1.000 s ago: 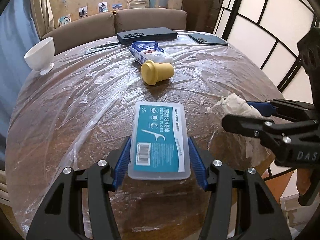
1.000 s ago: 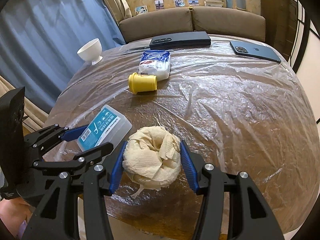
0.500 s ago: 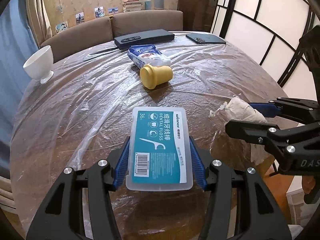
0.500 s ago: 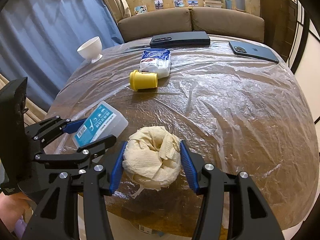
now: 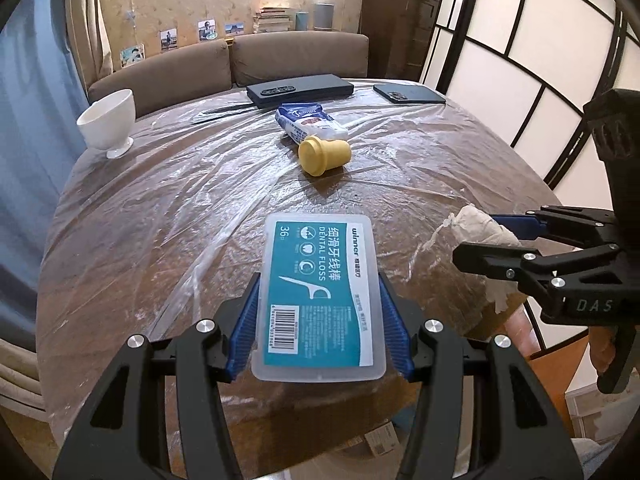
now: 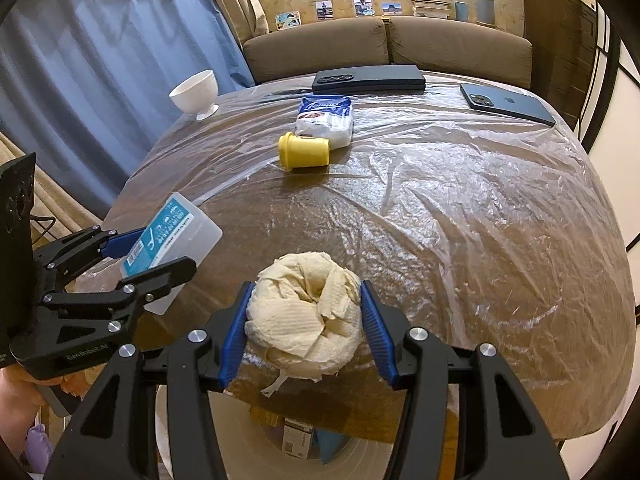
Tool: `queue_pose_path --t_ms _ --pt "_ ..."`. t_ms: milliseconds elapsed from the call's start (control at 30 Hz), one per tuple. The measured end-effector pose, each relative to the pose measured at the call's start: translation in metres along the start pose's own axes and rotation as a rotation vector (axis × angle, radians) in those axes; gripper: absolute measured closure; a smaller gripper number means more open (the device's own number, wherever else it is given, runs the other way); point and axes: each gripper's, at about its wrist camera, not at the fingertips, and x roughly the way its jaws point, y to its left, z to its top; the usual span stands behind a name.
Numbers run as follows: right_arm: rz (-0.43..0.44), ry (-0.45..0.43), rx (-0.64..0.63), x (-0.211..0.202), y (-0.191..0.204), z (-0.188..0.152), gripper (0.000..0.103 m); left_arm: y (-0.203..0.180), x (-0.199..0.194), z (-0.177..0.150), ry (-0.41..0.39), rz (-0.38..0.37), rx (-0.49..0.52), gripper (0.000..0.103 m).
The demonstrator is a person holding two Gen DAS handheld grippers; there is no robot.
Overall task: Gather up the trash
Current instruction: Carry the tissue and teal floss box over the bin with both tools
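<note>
floss box (image 5: 320,296) sits clamped between the blue pads of the left gripper (image 5: 318,320), held off the plastic-covered table (image 5: 168,216) near its front edge. the right gripper (image 6: 306,324) squeezes a crumpled paper wad (image 6: 306,316) the same way, just past the table's near edge, with what looks like a pale bin opening (image 6: 240,432) below it.

judging by this, the step in hand is carrying both pieces off the table to that bin. to do it well, keep both grips firm, bring each load over the opening before letting go, and keep the two grippers from bumping, since they ride close beside each other.

the box's long axis runs straight out along the left gripper's fingers, away from the camera, label face up; the pads hold its long sides near the close end, so most of it sticks out forward. a tilt downward could let it slide. the wad is roundish, its hollow facing up.
</note>
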Motion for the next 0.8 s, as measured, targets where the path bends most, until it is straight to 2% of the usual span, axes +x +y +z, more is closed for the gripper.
queue_pose_path --t_ms 800 --pt "0.055 0.058 -0.071 -0.023 0.029 -0.039 0.051 -0.007 -0.048 -0.046 0.012 -0.007 0.020 0.047"
